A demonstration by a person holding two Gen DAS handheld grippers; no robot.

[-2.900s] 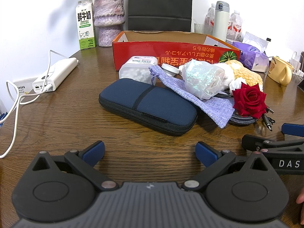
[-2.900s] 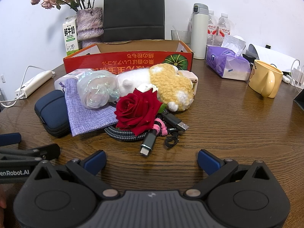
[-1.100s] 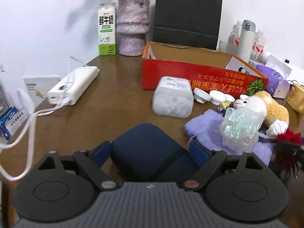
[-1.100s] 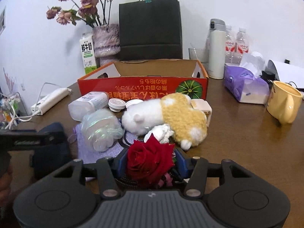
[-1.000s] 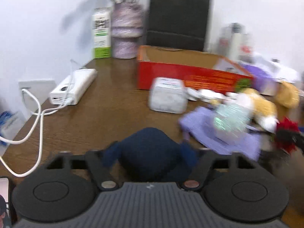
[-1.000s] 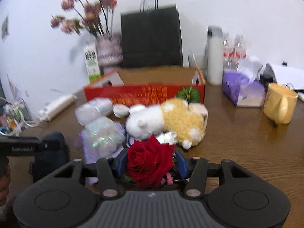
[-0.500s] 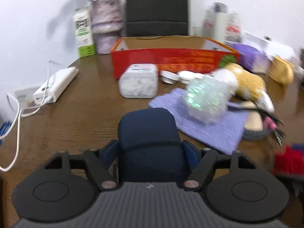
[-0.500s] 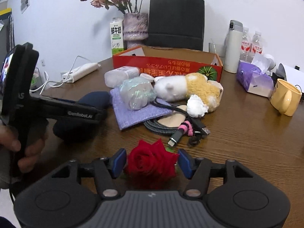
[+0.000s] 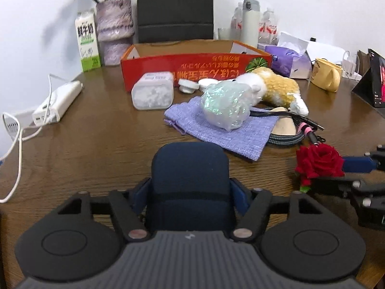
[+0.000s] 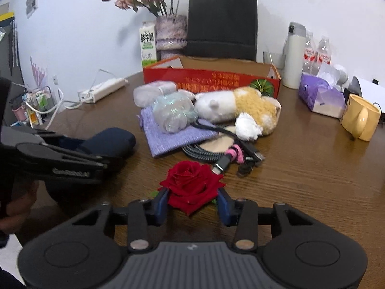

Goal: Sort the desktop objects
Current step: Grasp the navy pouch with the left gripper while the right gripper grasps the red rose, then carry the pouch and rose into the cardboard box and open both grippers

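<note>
A navy zip case [image 9: 190,166] lies lengthwise on the wooden table [image 9: 96,144] between the blue pads of my left gripper [image 9: 190,193]. Its jaws are closing and both pads press the case's sides. In the right wrist view a red rose [image 10: 192,183] sits between the pads of my right gripper [image 10: 191,202]. Those jaws are closing too, and the pads touch the petals on both sides. The left wrist view shows the rose [image 9: 318,160] at the right, held in the other gripper's fingers. The case's near end is hidden under my left gripper.
A red cardboard box [image 9: 192,65] stands open behind a pile: lilac pouch [image 9: 223,132], shiny plastic bag [image 9: 226,106], plush toy [image 9: 276,89], coiled cable [image 9: 286,139], clear container [image 9: 152,94]. A yellow mug [image 9: 326,78] is right, a power strip [image 9: 57,103] left.
The rose has come off the cable coil toward the near edge. The right pads stood apart from it half a second ago and now touch it. The case has turned lengthwise.
</note>
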